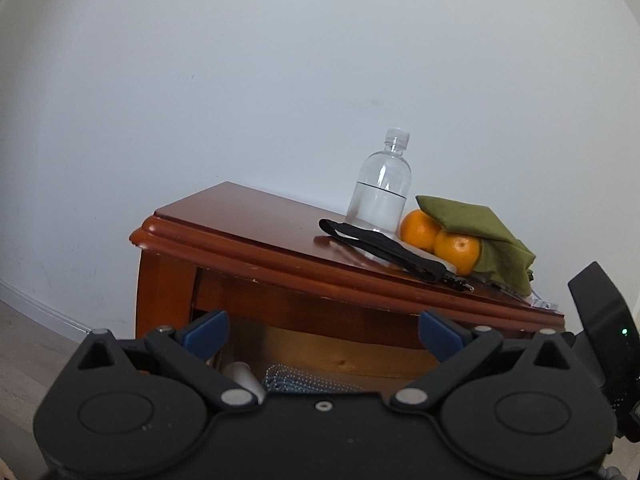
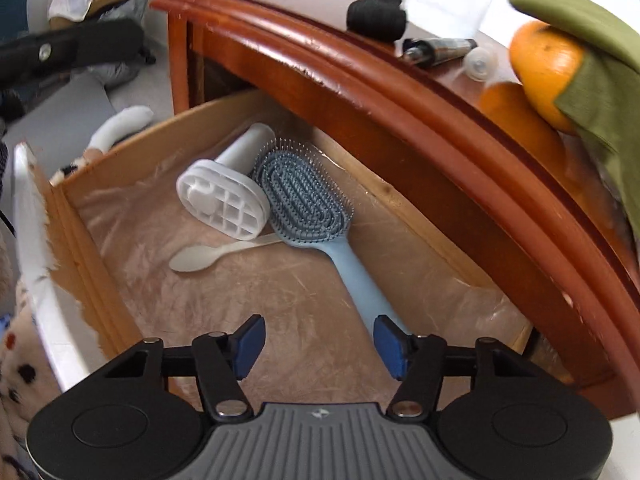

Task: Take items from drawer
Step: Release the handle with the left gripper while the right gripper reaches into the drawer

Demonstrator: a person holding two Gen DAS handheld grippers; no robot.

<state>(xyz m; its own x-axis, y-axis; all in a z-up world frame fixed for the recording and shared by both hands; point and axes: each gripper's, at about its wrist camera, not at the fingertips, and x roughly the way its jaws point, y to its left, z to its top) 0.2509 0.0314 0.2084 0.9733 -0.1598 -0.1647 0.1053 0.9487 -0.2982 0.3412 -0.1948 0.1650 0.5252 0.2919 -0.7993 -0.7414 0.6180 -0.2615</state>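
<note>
So the right gripper [image 2: 319, 343] hangs spread wide and empty over the open drawer [image 2: 100, 184]; the brush [image 2: 308, 204] handle ends right by its right pad, low centre of the frame; the left gripper [image 1: 322, 338] is also spread and holding nothing, lower down in front of the nightstand [image 1: 240, 220].

Stuff that could bite, I reckon: the handle is thin and slick, so an off-centre pinch might let it swivel; the brush head lies against the white holder [image 2: 224, 200] and over the spoon [image 2: 200, 258], so lifting could drag both; the film liner looks crinkly and may snag.

Up top right, oranges [image 2: 548, 68] and green cloth [image 2: 592, 64] crowd the edge; floor clutter sits upper left; plain white wall behind.
</note>
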